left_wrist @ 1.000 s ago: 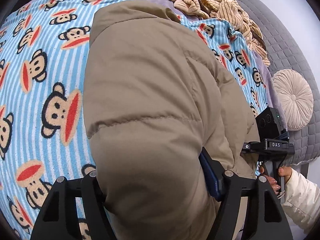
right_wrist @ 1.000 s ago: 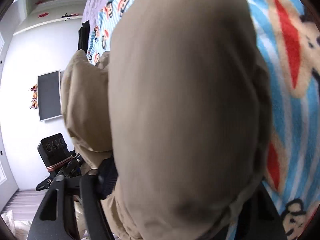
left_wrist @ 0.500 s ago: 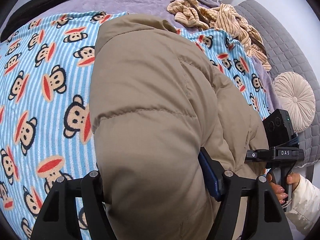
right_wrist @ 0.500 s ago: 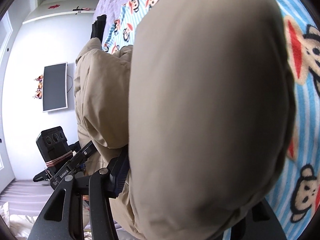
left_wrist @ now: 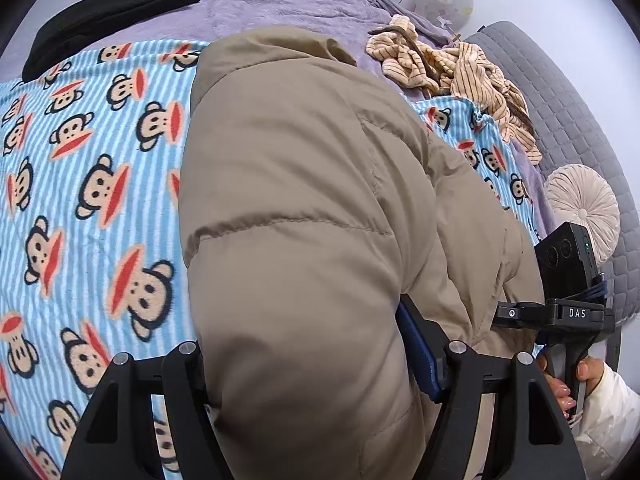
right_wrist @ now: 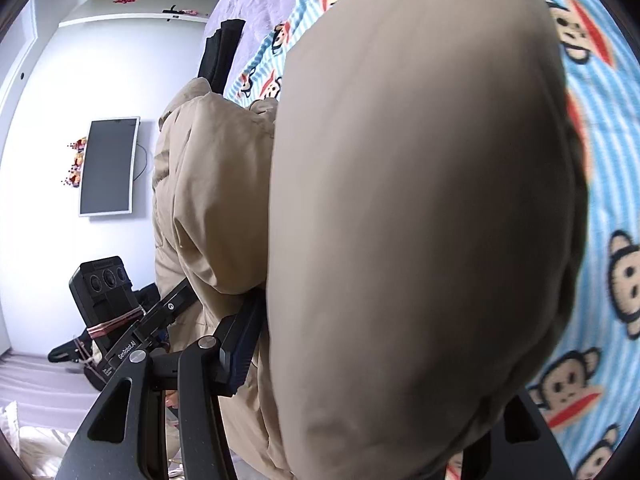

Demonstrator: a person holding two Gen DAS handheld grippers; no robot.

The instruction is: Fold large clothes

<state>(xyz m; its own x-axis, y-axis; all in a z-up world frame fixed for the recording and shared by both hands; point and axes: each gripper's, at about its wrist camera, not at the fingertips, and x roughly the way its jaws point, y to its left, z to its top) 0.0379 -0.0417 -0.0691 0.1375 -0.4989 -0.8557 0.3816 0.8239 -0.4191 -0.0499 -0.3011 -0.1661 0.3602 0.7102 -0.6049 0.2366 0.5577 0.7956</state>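
— Where was the puffy tan jacket (left_wrist: 304,216)?

— Bulging between both sets of jaws, over the monkey-print blanket (left_wrist: 88,184) on the bed.

— And the grip?

— The left gripper (left_wrist: 316,364) and the right gripper (right_wrist: 360,360) were each clamped on a thick fold.

Home bedroom: bed (left_wrist: 280,4) with purple cover, monkey-print blanket (left_wrist: 92,184), round cushion (left_wrist: 584,200) against padded grey headboard (left_wrist: 568,112); wall-mounted screen (right_wrist: 106,166), white wall shelf (right_wrist: 132,18).
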